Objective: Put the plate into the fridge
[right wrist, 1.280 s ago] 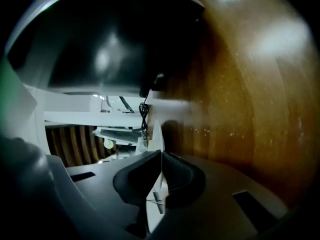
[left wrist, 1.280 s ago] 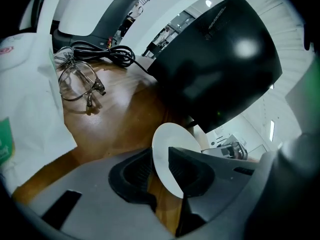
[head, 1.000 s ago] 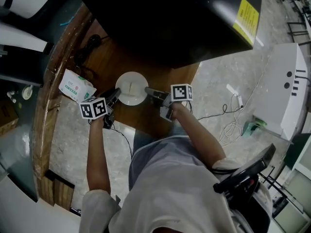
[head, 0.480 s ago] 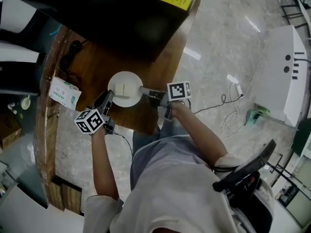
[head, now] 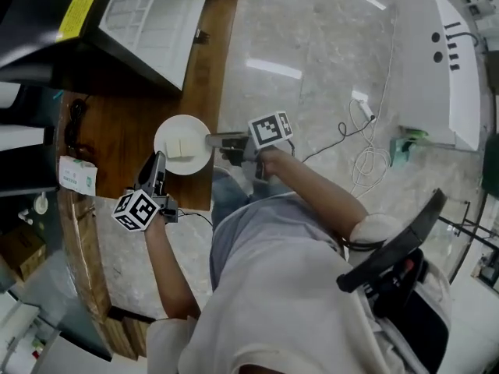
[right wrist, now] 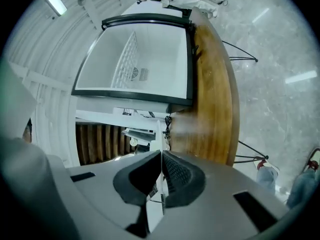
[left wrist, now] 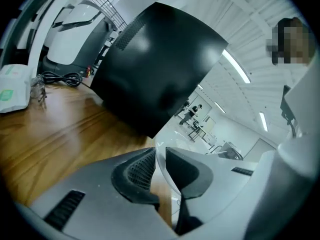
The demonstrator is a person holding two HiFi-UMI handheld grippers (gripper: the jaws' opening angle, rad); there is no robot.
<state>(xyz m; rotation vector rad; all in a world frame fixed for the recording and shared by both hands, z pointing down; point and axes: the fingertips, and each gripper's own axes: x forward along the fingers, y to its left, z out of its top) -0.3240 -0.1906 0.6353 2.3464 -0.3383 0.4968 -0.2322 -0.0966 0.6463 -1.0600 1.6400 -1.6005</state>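
Observation:
A round white plate [head: 183, 131] with a pale square piece on it hangs over the wooden table's [head: 117, 131] near edge, between both grippers. My right gripper [head: 210, 140] is shut on its right rim, seen edge-on as a thin white strip [right wrist: 159, 134] between the pads. My left gripper [head: 158, 159] has just been closing, and its pads now pinch the lower left rim [left wrist: 169, 179]. The fridge [head: 152, 18] stands open on the table, showing a white inside and wire shelf [right wrist: 145, 64] beyond the right gripper [right wrist: 161, 166]. The left gripper [left wrist: 159, 159] faces the fridge's black side [left wrist: 155, 69].
A tissue packet [head: 76, 174] and a coiled black cable [head: 76, 119] lie on the table left of the plate. On the marble floor to the right are a white machine [head: 437, 61], loose cables [head: 366, 154] and a chair [head: 398, 263].
Both grippers have carried the plate up and along the table toward its near edge. The fridge's open white inside has come into view. The left gripper now sits on the plate's lower left rim.

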